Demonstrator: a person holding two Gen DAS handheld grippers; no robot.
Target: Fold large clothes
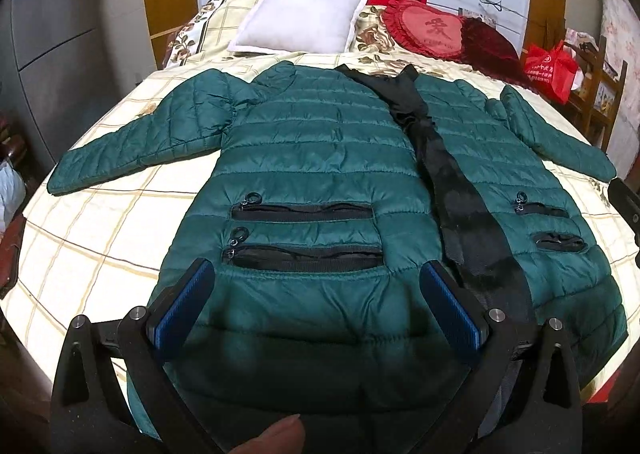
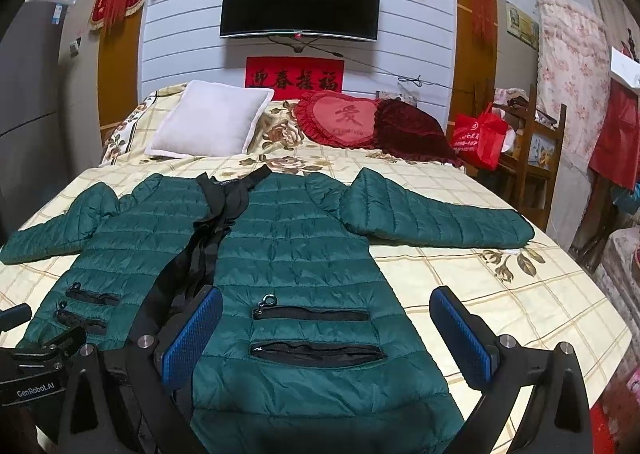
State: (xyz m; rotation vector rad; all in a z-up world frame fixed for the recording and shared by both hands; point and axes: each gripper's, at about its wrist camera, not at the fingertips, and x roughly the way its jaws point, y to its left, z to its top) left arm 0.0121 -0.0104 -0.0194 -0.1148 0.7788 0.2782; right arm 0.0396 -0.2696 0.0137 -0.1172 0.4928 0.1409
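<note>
A dark green quilted jacket [image 1: 312, 158] lies flat and face up on the bed, sleeves spread to both sides, front open with black lining [image 1: 452, 182] showing down the middle. It also shows in the right wrist view [image 2: 304, 250]. My left gripper [image 1: 320, 302] is open and empty, hovering over the hem of the jacket's left panel below two zip pockets [image 1: 304, 234]. My right gripper [image 2: 328, 330] is open and empty above the right panel's hem and its pockets [image 2: 316, 334]. The left gripper's body [image 2: 36, 366] shows at the right view's lower left.
The bed [image 1: 104, 238] has a cream checked floral cover. A white cushion [image 2: 208, 122] and a red heart cushion [image 2: 344, 118] lie at its head. A red bag [image 2: 480, 134] sits on a wooden chair to the right. A TV [image 2: 300, 2] hangs on the wall.
</note>
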